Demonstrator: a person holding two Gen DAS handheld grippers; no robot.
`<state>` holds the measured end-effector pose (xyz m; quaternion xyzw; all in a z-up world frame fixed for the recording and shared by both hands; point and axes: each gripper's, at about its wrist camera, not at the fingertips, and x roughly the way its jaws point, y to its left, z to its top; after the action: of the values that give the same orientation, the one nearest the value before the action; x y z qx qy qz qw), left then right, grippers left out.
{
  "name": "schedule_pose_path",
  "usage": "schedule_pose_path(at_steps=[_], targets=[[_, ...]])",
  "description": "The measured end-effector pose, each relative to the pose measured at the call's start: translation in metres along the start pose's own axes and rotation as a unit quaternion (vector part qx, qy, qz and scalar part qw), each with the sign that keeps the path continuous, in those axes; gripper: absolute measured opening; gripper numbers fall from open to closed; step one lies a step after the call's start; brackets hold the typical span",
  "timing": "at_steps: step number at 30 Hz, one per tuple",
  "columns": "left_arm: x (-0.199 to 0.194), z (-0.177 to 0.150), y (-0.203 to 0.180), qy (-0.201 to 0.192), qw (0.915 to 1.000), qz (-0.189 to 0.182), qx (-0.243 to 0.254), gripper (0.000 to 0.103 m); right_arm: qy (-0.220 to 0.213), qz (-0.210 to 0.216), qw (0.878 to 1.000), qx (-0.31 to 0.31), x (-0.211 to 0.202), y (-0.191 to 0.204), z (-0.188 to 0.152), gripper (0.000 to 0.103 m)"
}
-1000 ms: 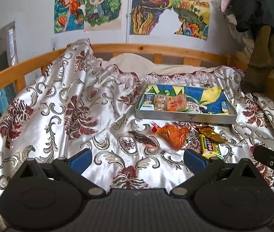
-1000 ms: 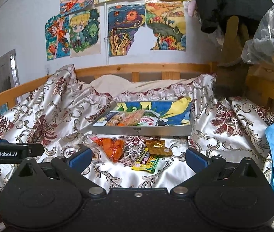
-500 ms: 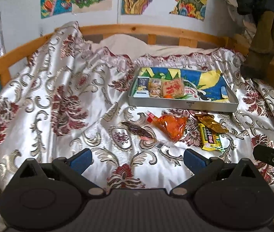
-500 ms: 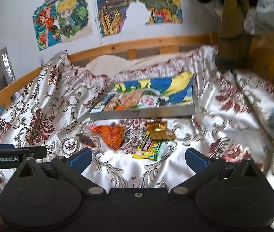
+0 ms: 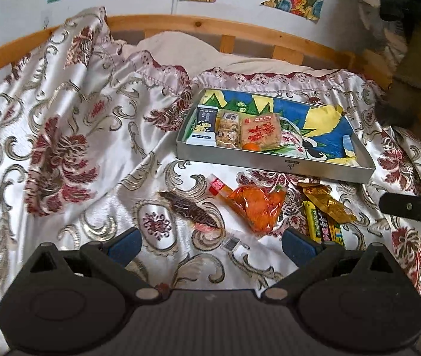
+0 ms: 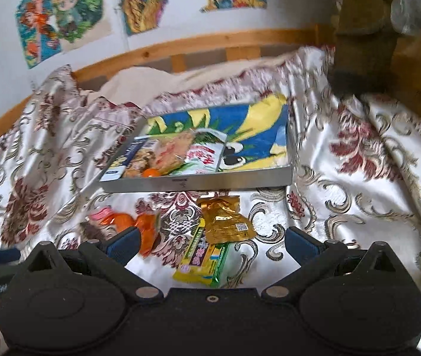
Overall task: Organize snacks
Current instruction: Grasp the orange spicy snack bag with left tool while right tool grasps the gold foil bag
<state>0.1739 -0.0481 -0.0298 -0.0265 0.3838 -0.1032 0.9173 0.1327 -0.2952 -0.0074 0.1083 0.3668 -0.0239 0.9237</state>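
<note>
A grey tray [image 5: 269,164] [image 6: 198,181] with a blue and yellow lining lies on the bedspread and holds several snack packs at its left end. In front of it lie a dark brown snack [image 5: 191,210], an orange packet [image 5: 255,203] [image 6: 148,225], a gold packet [image 5: 327,201] [image 6: 226,221] and a yellow-green pack [image 5: 323,227] [image 6: 203,259]. My left gripper [image 5: 210,241] is open and empty, just short of the dark snack. My right gripper [image 6: 210,240] is open and empty, over the yellow-green pack.
A silky white and red patterned bedspread [image 5: 62,148] covers the bed. A wooden bed rail [image 5: 240,29] runs behind it, with drawings on the wall above. Dark clothes and bags [image 6: 373,29] pile up at the right. The right gripper's side [image 5: 412,207] shows in the left wrist view.
Both grippers have moved forward and tilted down toward the loose snacks in front of the tray. Both stay open and empty.
</note>
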Motion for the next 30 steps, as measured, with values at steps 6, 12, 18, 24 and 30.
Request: schedule_pose_path(at_steps=[6,12,18,24,30], targets=[[0.030,0.004,-0.007,0.000,0.9999,-0.012,0.001,0.103,0.006,0.014,0.998,-0.060,0.041,-0.003,0.025,0.102],[0.056,0.004,-0.019,0.009,0.9993,-0.027,0.024,0.103,0.050,0.027,0.996,-0.075,0.088,-0.022,0.035,0.102],[0.077,0.006,-0.025,0.004,0.9982,-0.053,0.029,0.103,0.084,0.040,0.995,-0.040,0.118,-0.037,0.035,0.102],[0.089,0.006,-0.036,-0.014,0.9950,-0.070,0.070,0.103,0.093,0.056,0.993,-0.040,0.127,-0.032,0.031,0.100],[0.097,0.002,-0.033,-0.029,0.9959,-0.070,0.049,0.102,0.111,0.028,0.989,-0.089,0.134,-0.019,0.022,0.100]])
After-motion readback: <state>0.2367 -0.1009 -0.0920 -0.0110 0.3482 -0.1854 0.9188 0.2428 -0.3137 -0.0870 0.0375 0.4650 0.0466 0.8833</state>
